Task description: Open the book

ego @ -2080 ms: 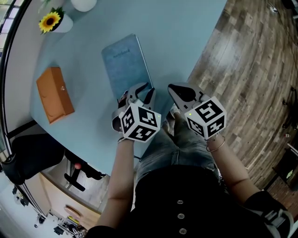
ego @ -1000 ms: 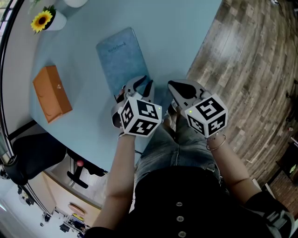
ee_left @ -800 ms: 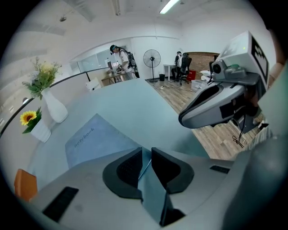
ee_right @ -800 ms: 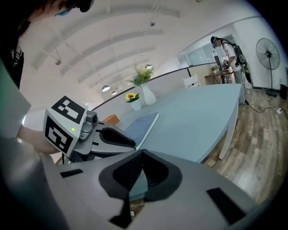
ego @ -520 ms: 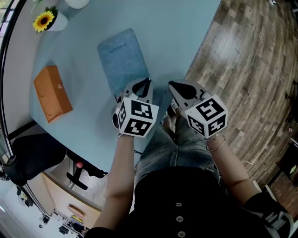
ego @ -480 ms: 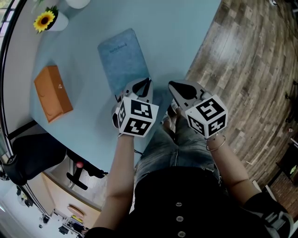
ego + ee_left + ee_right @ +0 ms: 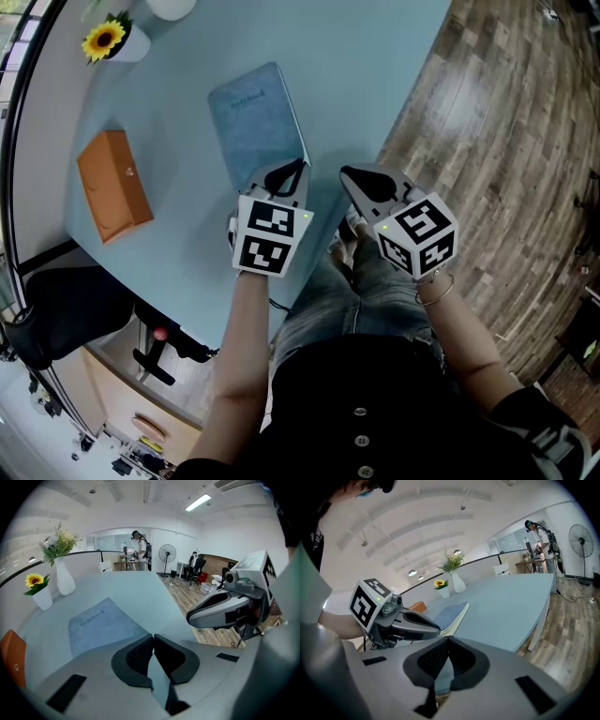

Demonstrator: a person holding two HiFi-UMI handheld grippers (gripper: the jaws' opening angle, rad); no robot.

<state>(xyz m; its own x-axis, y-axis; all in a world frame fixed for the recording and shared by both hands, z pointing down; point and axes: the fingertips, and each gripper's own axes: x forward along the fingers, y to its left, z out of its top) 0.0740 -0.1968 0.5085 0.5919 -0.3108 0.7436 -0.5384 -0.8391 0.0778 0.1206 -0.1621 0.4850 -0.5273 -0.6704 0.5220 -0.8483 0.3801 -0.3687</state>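
As the left claw (image 7: 298, 169) nips shut, the matte blue-grey rectangular book (image 7: 258, 122) lies closed

Its ribbed black pads (image 7: 136, 656) have just come together at the book's near right corner on the smooth pale-blue bench (image 7: 375, 75); whether the cover is caught between them is unclear. Right claw (image 7: 349, 174) hangs beside, shut and empty. Lifting the cover seems next.

A pale blue table (image 7: 375, 75) with a rounded edge carries 4 things. A closed blue book (image 7: 255, 127) lies flat, one end close to the person's side of the table. Left of it, well apart, lies an orange box (image 7: 114, 185). Further back stand a small white pot (image 7: 127, 45) holding 1 sunflower and, near it, a white vase (image 7: 64, 581) of flowers
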